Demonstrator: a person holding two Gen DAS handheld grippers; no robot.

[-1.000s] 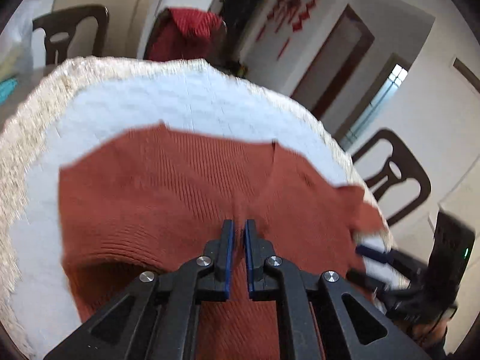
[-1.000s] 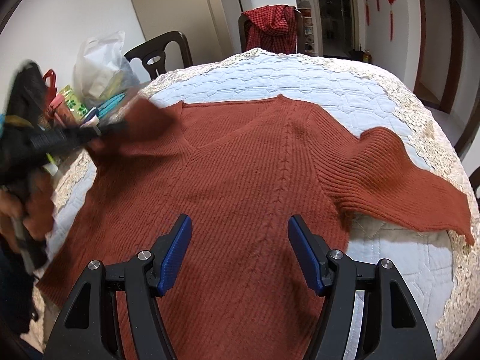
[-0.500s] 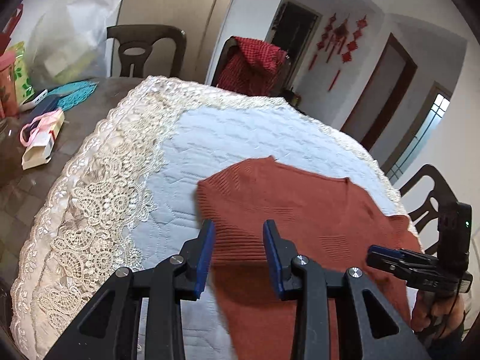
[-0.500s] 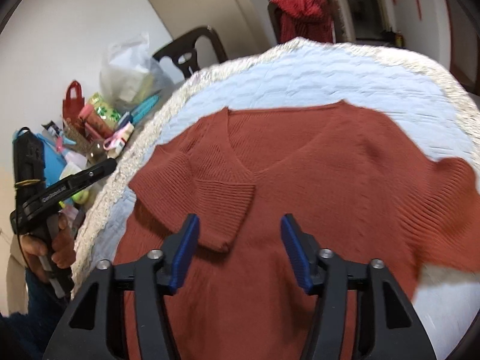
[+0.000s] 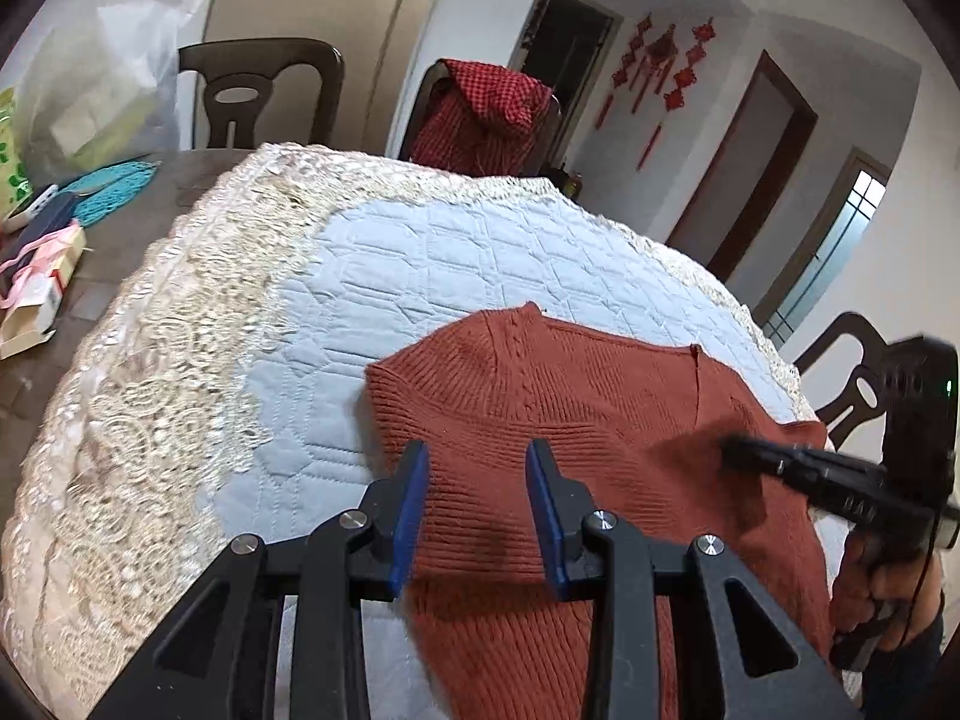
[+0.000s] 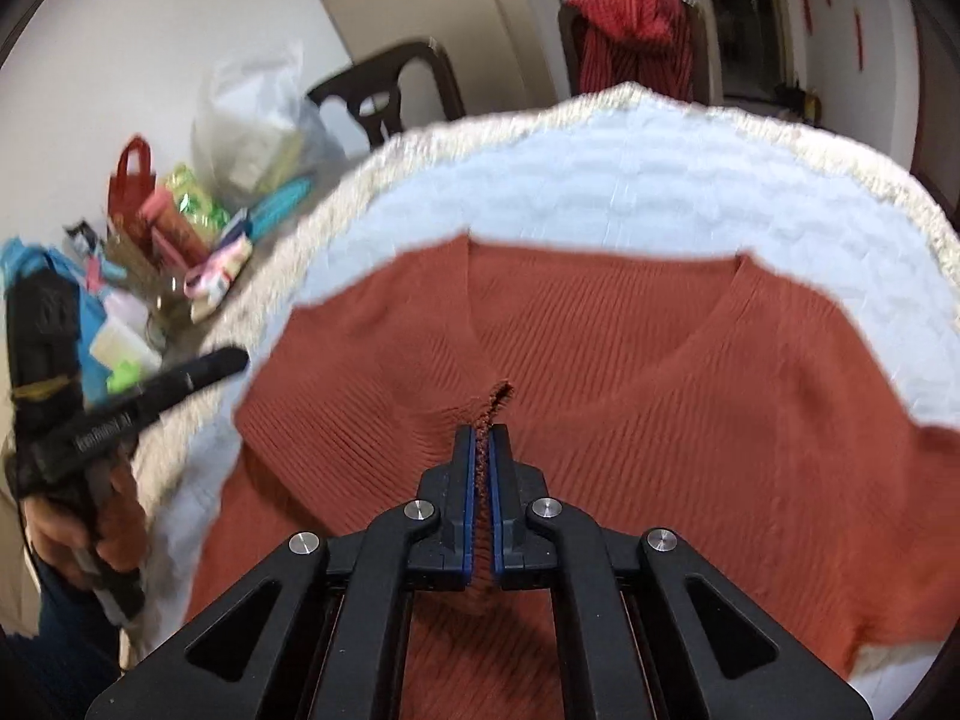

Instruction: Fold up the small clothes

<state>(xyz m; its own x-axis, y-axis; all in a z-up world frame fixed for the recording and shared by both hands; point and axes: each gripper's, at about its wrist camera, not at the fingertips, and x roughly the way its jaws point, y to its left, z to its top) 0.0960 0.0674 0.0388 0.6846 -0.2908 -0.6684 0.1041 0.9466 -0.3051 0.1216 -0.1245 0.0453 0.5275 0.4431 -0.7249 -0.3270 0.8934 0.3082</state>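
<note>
sweater: a rust-red ribbed knit sweater (image 6: 690,420) lies flat on the quilted tablecloth (image 5: 420,276), neckline toward the far side of the table; its body runs back toward the camera and out of the bottom of the view
left sleeve: already folded in across the chest; its ribbed cuff edge lies over the body, just ahead of the left gripper (image 5: 477,501)
left gripper: jaws released and spread, blue pads apart, nothing between them; it hovers over the folded sleeve and the sweater's left edge; contact with the cloth cannot be told
right gripper: right gripper (image 6: 483,468) is clenched on a small raised pinch of the knit near the cuff of the folded sleeve, just below the v of the neck; a ridge of fabric stands up between the pads
right sleeve: toward the right edge of the right wrist view the fabric spreads wide; whether that sleeve is folded cannot be told, as the view is blurred there
progress: early to middle, judging by the one sleeve turned in; likely left are the other sleeve and the fold of the body
surroundings: a chair with a red checked garment (image 5: 486,114) stands beyond the table; a plastic bag (image 6: 252,120) and small clutter sit on the bare wood at the left side
</note>
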